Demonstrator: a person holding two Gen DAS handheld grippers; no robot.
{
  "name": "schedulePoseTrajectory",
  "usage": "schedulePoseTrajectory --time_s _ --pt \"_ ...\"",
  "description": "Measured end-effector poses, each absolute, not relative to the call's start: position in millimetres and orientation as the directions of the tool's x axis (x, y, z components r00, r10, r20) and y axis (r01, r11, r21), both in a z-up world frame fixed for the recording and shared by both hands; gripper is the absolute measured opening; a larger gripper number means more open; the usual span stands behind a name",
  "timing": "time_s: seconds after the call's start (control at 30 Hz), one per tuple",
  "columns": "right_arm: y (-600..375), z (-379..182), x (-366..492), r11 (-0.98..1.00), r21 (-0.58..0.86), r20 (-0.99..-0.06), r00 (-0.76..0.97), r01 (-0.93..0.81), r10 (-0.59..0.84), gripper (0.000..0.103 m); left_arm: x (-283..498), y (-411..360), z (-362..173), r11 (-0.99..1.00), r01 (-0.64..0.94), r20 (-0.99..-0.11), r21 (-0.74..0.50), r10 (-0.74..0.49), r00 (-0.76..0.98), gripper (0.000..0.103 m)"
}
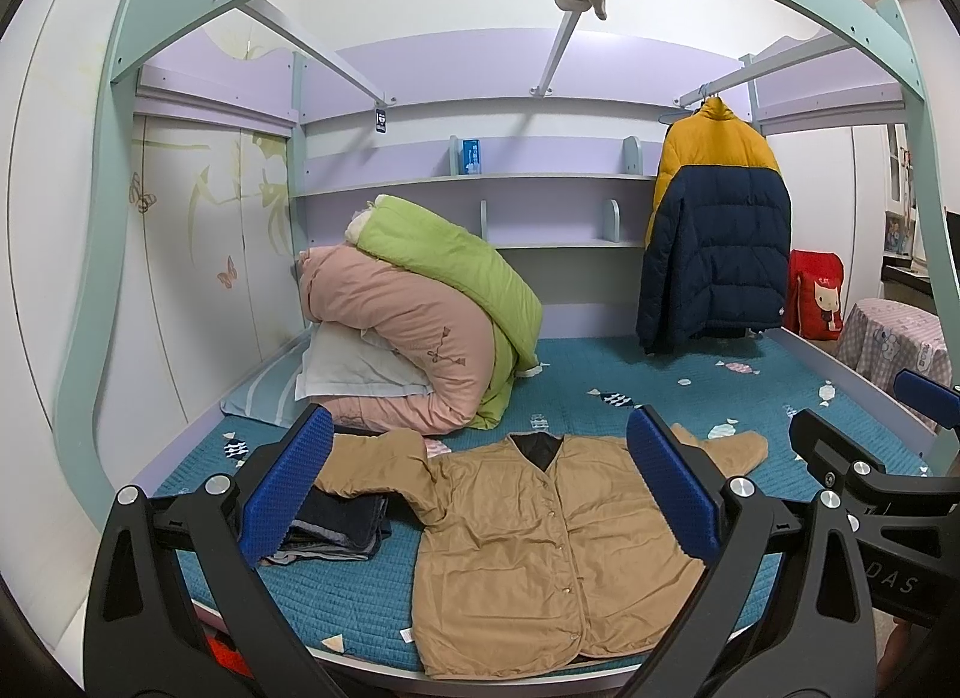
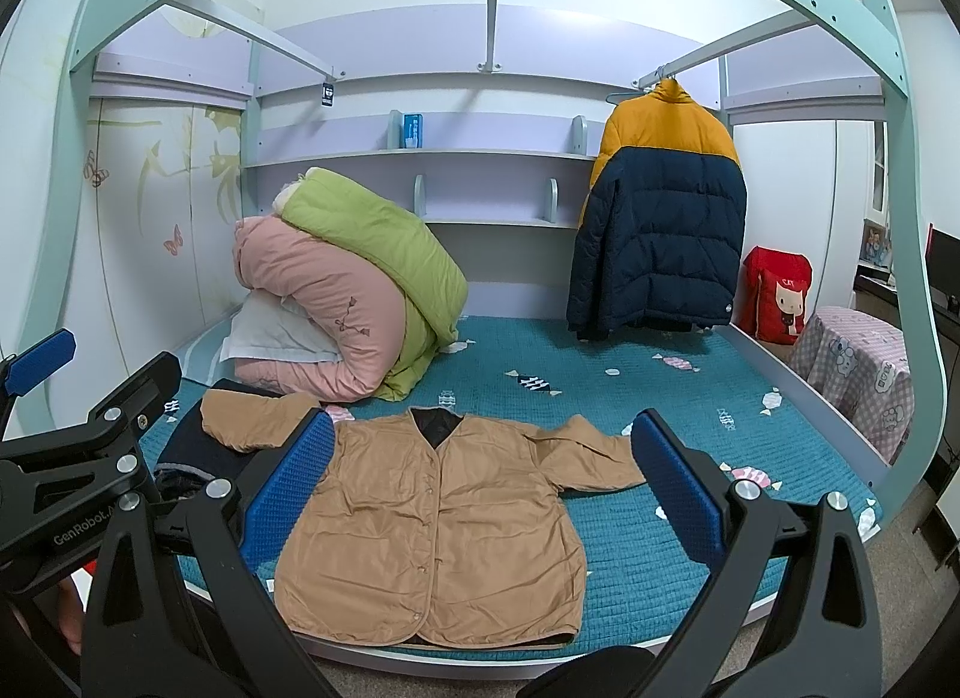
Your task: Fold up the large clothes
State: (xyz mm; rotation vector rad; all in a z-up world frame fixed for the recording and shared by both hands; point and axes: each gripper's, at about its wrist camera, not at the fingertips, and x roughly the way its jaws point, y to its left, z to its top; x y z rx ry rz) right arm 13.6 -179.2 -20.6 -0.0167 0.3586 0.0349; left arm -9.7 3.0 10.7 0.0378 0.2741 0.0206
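A tan button-front jacket (image 1: 540, 542) lies flat, front up, sleeves spread, on the teal bed cover (image 1: 690, 392) near the front edge; it also shows in the right wrist view (image 2: 444, 524). Its left sleeve (image 2: 252, 416) lies over a folded dark pile (image 1: 336, 524). My left gripper (image 1: 480, 494) is open and empty, held above the jacket's front. My right gripper (image 2: 480, 488) is open and empty, also held back from the jacket. Each gripper shows at the other view's edge: the right gripper's blue pad sits at the far right (image 1: 927, 395), the left gripper's pad at the far left (image 2: 39, 365).
Rolled pink and green quilts (image 1: 420, 308) with a pillow stand at the back left of the bed. A yellow and navy puffer jacket (image 1: 714, 230) hangs at the back right. A red bag (image 1: 816, 293) and a checked-cloth stand (image 1: 900, 338) are right of the bed. The bed frame arches overhead.
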Motion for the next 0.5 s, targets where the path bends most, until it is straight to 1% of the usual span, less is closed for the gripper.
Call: schedulePoseTrajectory --time_s 0.5 --pt "-180.1 -24.9 14.4 0.999 -0.007 -0.364 0.931 -0.040 0.035 0.096 -12.4 10.6 1.5 0.999 -0.014 -0.282 0.045 0.027 0.959 0.098"
